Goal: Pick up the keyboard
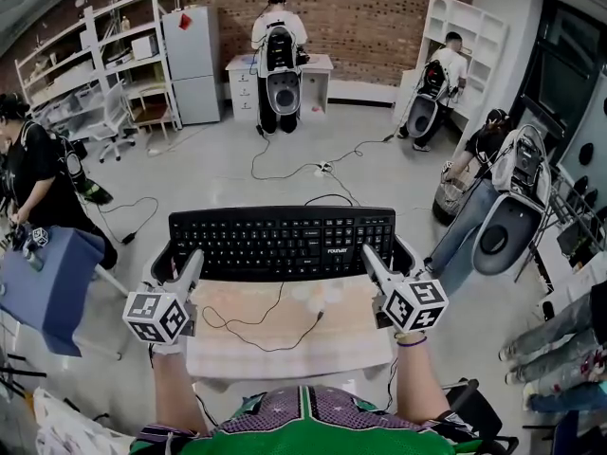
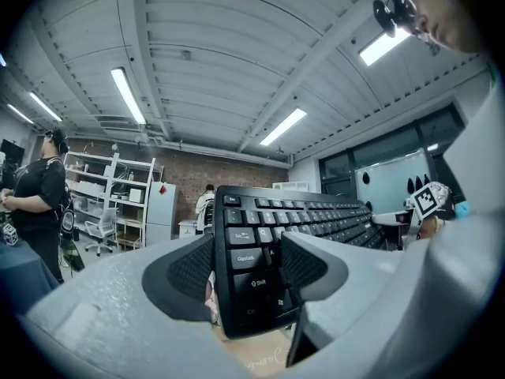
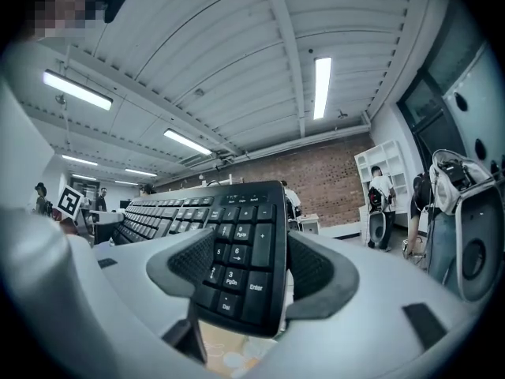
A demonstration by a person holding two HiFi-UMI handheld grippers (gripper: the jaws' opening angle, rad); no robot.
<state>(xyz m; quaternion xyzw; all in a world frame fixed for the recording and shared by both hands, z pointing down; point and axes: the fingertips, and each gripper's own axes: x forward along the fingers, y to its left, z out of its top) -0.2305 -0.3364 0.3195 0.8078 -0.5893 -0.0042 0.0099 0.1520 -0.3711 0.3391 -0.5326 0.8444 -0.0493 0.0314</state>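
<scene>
Black keyboard (image 1: 282, 243) is held up over the table (image 1: 360, 344), left gripper (image 1: 167, 257) and right gripper (image 1: 398, 254) each pinching one end.

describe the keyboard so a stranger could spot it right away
In the middle of the head view lies a pale mat. Over its far edge is the keyboard, clamped at its ends by the left gripper and right gripper. It is the only wide black slab of keys here.
</scene>
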